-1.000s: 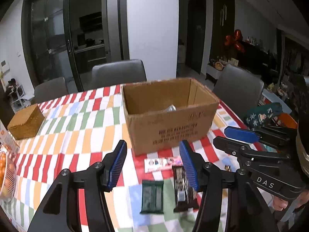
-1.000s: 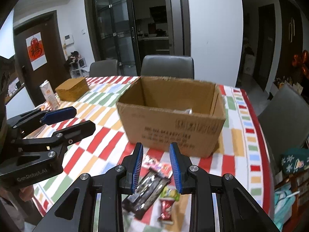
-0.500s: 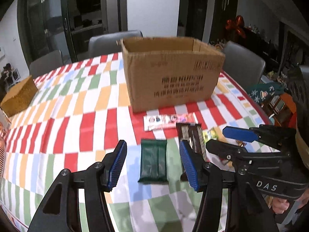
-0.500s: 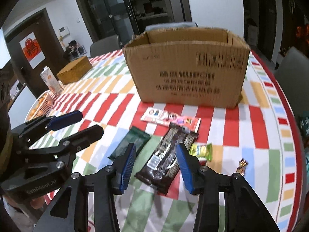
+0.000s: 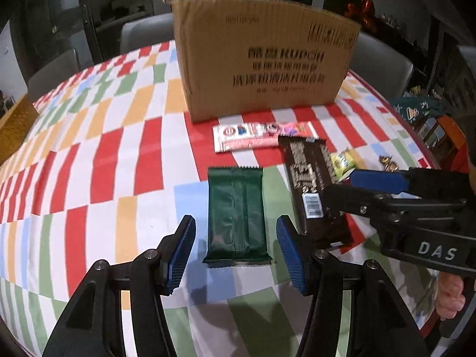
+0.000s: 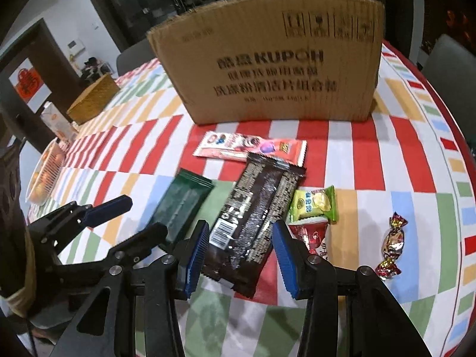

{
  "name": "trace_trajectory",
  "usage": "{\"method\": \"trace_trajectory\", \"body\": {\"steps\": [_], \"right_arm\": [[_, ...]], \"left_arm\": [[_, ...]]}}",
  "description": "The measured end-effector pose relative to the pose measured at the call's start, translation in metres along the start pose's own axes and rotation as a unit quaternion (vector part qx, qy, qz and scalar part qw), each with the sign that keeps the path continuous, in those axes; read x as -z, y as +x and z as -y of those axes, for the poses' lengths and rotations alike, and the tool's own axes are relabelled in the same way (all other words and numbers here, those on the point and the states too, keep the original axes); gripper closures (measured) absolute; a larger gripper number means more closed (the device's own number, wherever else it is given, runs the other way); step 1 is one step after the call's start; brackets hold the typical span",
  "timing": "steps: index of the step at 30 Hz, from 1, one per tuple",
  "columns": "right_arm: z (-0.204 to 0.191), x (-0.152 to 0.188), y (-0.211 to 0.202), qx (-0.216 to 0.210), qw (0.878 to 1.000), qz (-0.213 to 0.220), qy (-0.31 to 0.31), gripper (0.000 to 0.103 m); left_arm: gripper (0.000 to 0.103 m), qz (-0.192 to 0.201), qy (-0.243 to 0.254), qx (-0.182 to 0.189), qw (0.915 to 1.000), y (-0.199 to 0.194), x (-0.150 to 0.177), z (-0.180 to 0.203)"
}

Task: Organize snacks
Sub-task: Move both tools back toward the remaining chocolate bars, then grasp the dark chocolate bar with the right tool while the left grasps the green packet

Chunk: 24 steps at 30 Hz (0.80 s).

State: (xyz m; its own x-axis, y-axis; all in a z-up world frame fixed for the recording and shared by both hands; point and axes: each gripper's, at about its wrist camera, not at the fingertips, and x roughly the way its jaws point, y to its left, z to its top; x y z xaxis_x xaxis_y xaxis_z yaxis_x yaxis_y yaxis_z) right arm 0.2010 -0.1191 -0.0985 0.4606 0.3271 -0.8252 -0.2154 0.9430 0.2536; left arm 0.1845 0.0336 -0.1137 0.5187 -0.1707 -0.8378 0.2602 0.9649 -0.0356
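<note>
A cardboard box (image 5: 261, 59) stands on the chequered tablecloth (image 5: 104, 163); it also shows in the right wrist view (image 6: 273, 68). In front lie a pink snack bar (image 5: 261, 136), a dark green packet (image 5: 236, 217) and a long dark brown packet (image 5: 312, 190). My left gripper (image 5: 235, 255) is open, its jaws either side of the green packet's near end. My right gripper (image 6: 238, 258) is open around the near end of the brown packet (image 6: 255, 220). A green-yellow sweet (image 6: 315, 203), a red packet (image 6: 309, 235) and a foil candy (image 6: 392, 244) lie to the right.
A woven box (image 6: 93, 98), a carton (image 6: 56, 122) and a bowl of oranges (image 6: 44, 175) stand at the table's left. Grey chairs (image 5: 383, 59) surround the table. The table edge curves close on the right.
Both grippers have come down and forward to the snacks in front of the box. The right gripper has opened wider, now around the brown packet; the left is now at the green packet.
</note>
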Motion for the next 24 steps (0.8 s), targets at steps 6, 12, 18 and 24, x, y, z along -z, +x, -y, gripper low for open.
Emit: {"method": "trace_trajectory", "body": {"steps": [6, 12, 18, 24], "right_arm": [[0.001, -0.003, 0.016, 0.001, 1.0, -0.018, 0.004, 0.058], [-0.001, -0.011, 0.026, 0.007, 1.0, -0.02, 0.007, 0.05], [-0.003, -0.016, 0.038, 0.013, 0.999, -0.032, 0.006, 0.047], [-0.009, -0.019, 0.047, 0.02, 0.999, -0.038, -0.008, 0.045]], "left_arm": [[0.047, -0.014, -0.012, 0.0, 0.9998, 0.018, 0.0, -0.004], [0.047, -0.018, -0.025, 0.0, 0.9995, 0.029, -0.004, -0.009], [0.06, -0.011, -0.038, 0.003, 0.9992, 0.031, -0.007, -0.014], [0.061, -0.009, -0.051, -0.005, 0.9987, 0.024, 0.0, -0.024]]}}
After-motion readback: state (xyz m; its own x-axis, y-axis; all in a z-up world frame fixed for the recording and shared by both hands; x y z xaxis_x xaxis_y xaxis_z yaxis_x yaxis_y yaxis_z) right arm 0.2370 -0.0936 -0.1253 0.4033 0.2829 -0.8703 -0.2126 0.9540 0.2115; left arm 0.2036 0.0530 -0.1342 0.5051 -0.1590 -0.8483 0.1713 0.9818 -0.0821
